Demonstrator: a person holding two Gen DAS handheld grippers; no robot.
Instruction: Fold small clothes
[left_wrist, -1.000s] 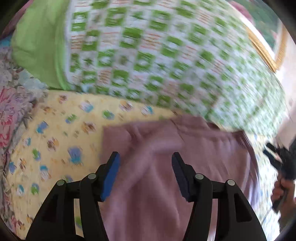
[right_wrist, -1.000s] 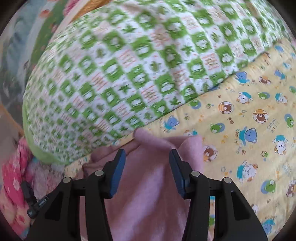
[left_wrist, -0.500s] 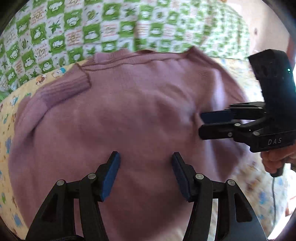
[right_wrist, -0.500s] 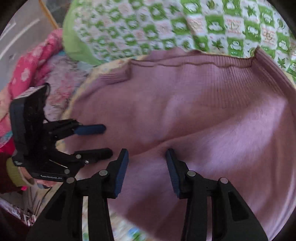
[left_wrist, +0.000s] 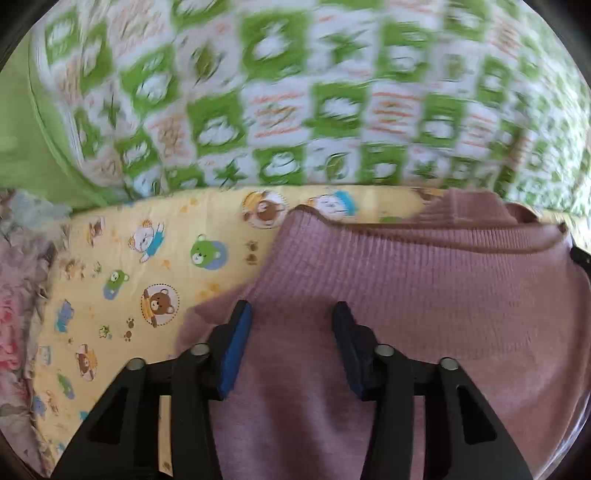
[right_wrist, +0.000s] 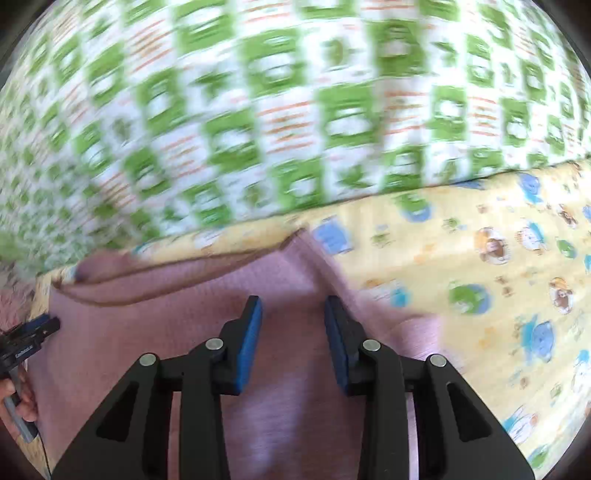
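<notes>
Left gripper (left_wrist: 291, 314): jaws parted, nothing between the blue pads, poised over the left part of the sweater. Right gripper (right_wrist: 293, 308): jaws likewise parted and gripping nothing, above the sweater's right part. Green-and-white checked quilt (left_wrist: 295, 96) fills the background, blurred in both views. Yellow cartoon-bear sheet (left_wrist: 122, 280) lies below it. Mauve knitted sweater (left_wrist: 424, 302) is spread on this sheet, its ribbed edge toward the quilt. A floral cloth (left_wrist: 22, 295) lies at the sheet's left margin.
</notes>
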